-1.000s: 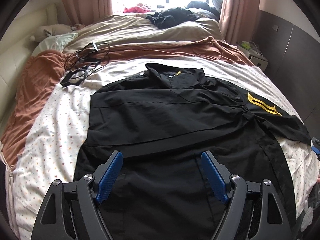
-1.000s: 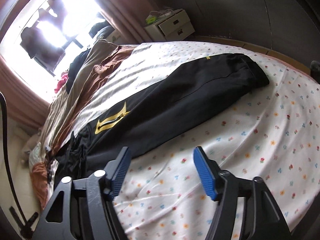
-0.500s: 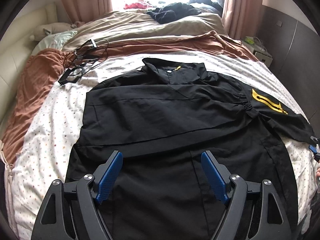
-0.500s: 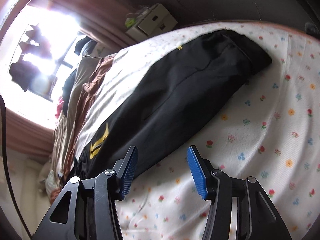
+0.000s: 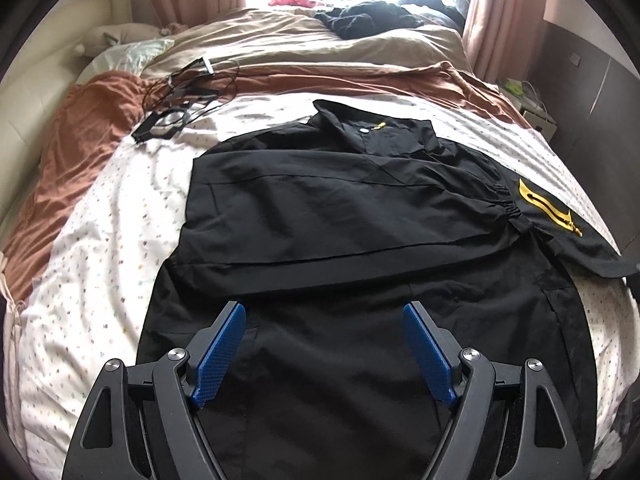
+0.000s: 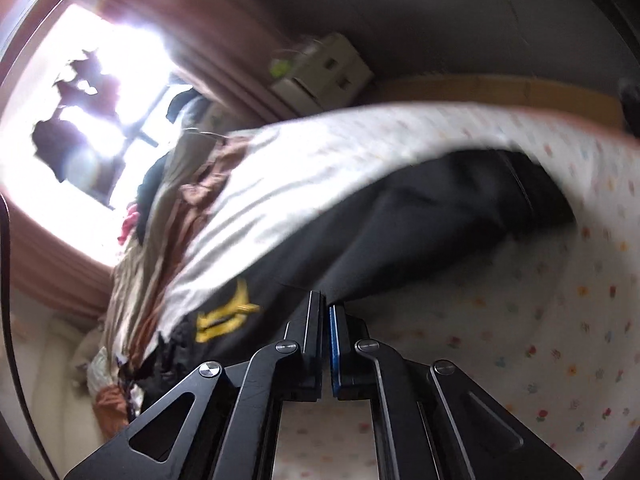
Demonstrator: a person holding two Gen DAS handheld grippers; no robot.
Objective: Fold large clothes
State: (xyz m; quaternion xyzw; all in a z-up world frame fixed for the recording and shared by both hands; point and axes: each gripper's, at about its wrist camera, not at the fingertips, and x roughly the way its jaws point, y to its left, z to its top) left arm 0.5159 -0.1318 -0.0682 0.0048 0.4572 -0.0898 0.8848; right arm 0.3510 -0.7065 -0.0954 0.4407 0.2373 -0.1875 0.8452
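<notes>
Right gripper [image 6: 326,304] has shut — level on sleeve [image 6: 420,232].

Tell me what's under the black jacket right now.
The black jacket lies spread on the flower-print sheet, which shows all around it. Anything between the jacket and sheet is covered, so that cannot be seen.

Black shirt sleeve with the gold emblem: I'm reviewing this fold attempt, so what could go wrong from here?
1. The right gripper is shut at the very edge of the black shirt sleeve with the gold emblem; so thin a bite may slip off, and the view is too blurred to confirm it holds cloth.
2. The left gripper hangs open above the black shirt's body, pinning nothing, so a pull could drag the whole shirt across the flowered white bedsheet.
</notes>
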